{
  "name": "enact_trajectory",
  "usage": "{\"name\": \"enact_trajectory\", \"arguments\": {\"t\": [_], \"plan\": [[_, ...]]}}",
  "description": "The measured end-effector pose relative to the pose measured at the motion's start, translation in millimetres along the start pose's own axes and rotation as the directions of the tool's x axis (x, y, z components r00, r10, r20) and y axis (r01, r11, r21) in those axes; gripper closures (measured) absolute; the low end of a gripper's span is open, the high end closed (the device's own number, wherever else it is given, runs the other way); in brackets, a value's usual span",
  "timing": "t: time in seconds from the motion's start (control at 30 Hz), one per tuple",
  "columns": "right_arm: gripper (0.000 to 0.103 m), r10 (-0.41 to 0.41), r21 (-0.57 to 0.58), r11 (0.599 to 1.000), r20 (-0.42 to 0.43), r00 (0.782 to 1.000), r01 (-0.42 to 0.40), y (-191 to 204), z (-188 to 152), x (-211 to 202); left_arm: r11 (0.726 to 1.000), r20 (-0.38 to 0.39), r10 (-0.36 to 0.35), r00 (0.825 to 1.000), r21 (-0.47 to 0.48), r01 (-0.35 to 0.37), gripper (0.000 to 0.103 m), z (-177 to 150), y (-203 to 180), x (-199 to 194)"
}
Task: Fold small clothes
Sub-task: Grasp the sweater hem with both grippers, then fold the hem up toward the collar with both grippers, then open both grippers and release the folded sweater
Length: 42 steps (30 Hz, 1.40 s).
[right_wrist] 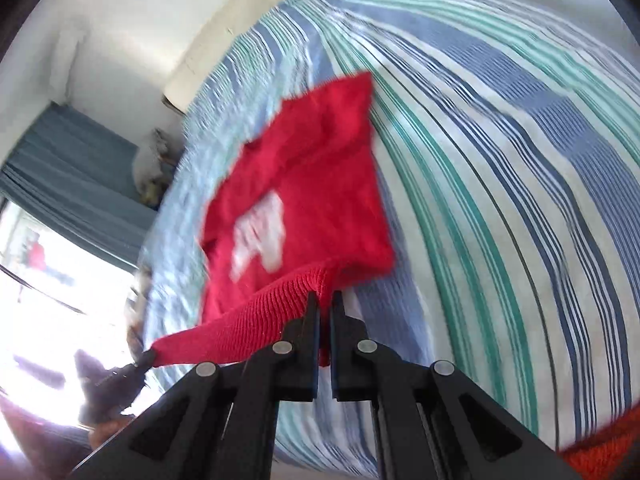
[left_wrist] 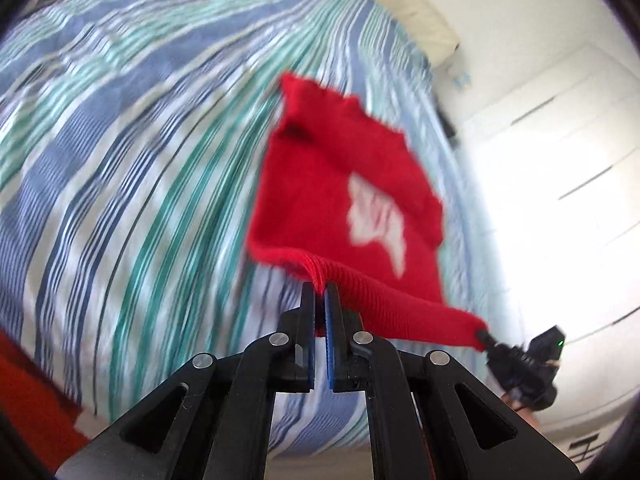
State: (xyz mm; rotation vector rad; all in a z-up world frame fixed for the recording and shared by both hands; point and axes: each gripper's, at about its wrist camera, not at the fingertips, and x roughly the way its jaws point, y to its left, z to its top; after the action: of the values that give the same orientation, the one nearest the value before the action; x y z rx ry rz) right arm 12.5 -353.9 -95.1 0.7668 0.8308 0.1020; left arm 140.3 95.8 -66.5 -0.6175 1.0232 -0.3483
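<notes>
Sweater (left_wrist: pixel 340 184) hem is being gripped by both our left gripper (left_wrist: pixel 319 292) and right gripper (right_wrist: pixel 326 300), lifting; we are judging next move: folding it toward twelve o'clock over the bedspread (left_wrist: pixel 140 160).

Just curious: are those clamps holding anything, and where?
Yes: both hold the red knitted garment by its ribbed hem, one at each end.

My red garment (left_wrist: pixel 320 184) is knit cloth, its hem coarsely ribbed. The striped bedcover (left_wrist: pixel 120 160) is smooth woven cotton. My left gripper (left_wrist: pixel 319 292) looks matt black plastic with shiny metal pins.
</notes>
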Motion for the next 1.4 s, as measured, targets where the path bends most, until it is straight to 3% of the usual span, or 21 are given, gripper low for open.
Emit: {"name": "enact_trajectory", "arguments": {"t": [0.1, 0.33, 0.47, 0.6, 0.67, 0.7, 0.73, 0.77, 0.8, 0.83, 0.87, 1.03, 1.1, 1.2, 1.23, 1.3, 1.33, 1.4], "plan": [[0.100, 0.057, 0.010, 0.998, 0.045, 0.997, -0.058, 13, 47, 17, 1.000, 0.067, -0.006, 0.998, 0.003, 0.006, 0.101, 46, -11, 21], [0.100, 0.065, 0.015, 0.998, 0.076, 0.995, -0.066, 28, 163, 102, 0.998, 0.137, 0.064, 0.988, 0.019, -0.067, 0.101, 164, -36, 113], [0.100, 0.043, 0.005, 0.999, 0.078, 0.996, -0.044, 24, 218, 148, 0.986, 0.139, 0.135, 0.981, 0.084, -0.147, 0.101, 209, -52, 162], [0.100, 0.026, 0.001, 1.000, 0.058, 0.998, -0.026, 12, 256, 195, 0.971, 0.143, 0.204, 0.969, 0.100, -0.219, 0.101, 234, -51, 203], [0.097, 0.041, 0.032, 0.999, 0.043, 0.998, -0.043, 1, 265, 215, 0.961, 0.130, 0.251, 0.959, 0.087, -0.263, 0.098, 245, -44, 224], [0.096, 0.027, 0.044, 0.999, 0.055, 0.998, -0.030, -5, 267, 221, 0.948, 0.124, 0.301, 0.946, 0.066, -0.311, 0.098, 250, -38, 233], [0.086, -0.018, 0.043, 0.999, 0.071, 0.997, 0.014, -8, 271, 225, 0.933, 0.128, 0.350, 0.928, 0.040, -0.358, 0.088, 255, -31, 237], [0.069, -0.064, 0.042, 0.997, 0.090, 0.994, 0.060, -10, 272, 225, 0.926, 0.132, 0.373, 0.918, 0.017, -0.378, 0.070, 260, -25, 238], [0.062, -0.091, 0.043, 0.995, 0.113, 0.989, 0.086, -12, 274, 221, 0.922, 0.139, 0.384, 0.913, -0.012, -0.386, 0.060, 265, -19, 235], [0.059, -0.092, 0.044, 0.995, 0.134, 0.987, 0.087, -14, 276, 214, 0.923, 0.153, 0.384, 0.911, -0.030, -0.384, 0.043, 267, -14, 228], [0.059, -0.087, 0.034, 0.996, 0.145, 0.986, 0.083, -14, 275, 206, 0.923, 0.176, 0.383, 0.907, -0.035, -0.383, 0.037, 269, -12, 220], [0.059, -0.112, -0.222, 0.963, 0.171, 0.979, 0.149, 30, 246, 164, 0.916, 0.207, 0.367, 0.907, 0.091, -0.392, 0.030, 244, -20, 184], [0.059, -0.086, -0.367, 0.922, 0.120, 0.989, 0.124, 55, 215, 155, 0.909, 0.187, 0.359, 0.915, 0.153, -0.388, 0.022, 213, -18, 169], [0.060, -0.085, -0.494, 0.867, -0.006, 0.996, 0.071, 65, 162, 157, 0.893, 0.146, 0.373, 0.916, 0.211, -0.397, 0.021, 152, -4, 145], [0.060, -0.125, -0.511, 0.855, -0.044, 0.991, 0.085, 55, 144, 162, 0.889, 0.127, 0.380, 0.916, 0.223, -0.400, 0.021, 133, 1, 138], [0.064, -0.259, -0.483, 0.853, -0.068, 0.963, 0.196, 21, 123, 167, 0.885, 0.091, 0.393, 0.915, 0.234, -0.404, 0.021, 96, 11, 125], [0.073, -0.258, -0.446, 0.870, -0.055, 0.965, 0.207, 8, 119, 159, 0.886, 0.069, 0.397, 0.915, 0.233, -0.401, 0.021, 76, 14, 118], [0.074, -0.271, -0.376, 0.891, 0.014, 0.963, 0.256, 0, 110, 132, 0.884, 0.046, 0.403, 0.914, 0.239, -0.402, 0.021, 45, 14, 107]]}}
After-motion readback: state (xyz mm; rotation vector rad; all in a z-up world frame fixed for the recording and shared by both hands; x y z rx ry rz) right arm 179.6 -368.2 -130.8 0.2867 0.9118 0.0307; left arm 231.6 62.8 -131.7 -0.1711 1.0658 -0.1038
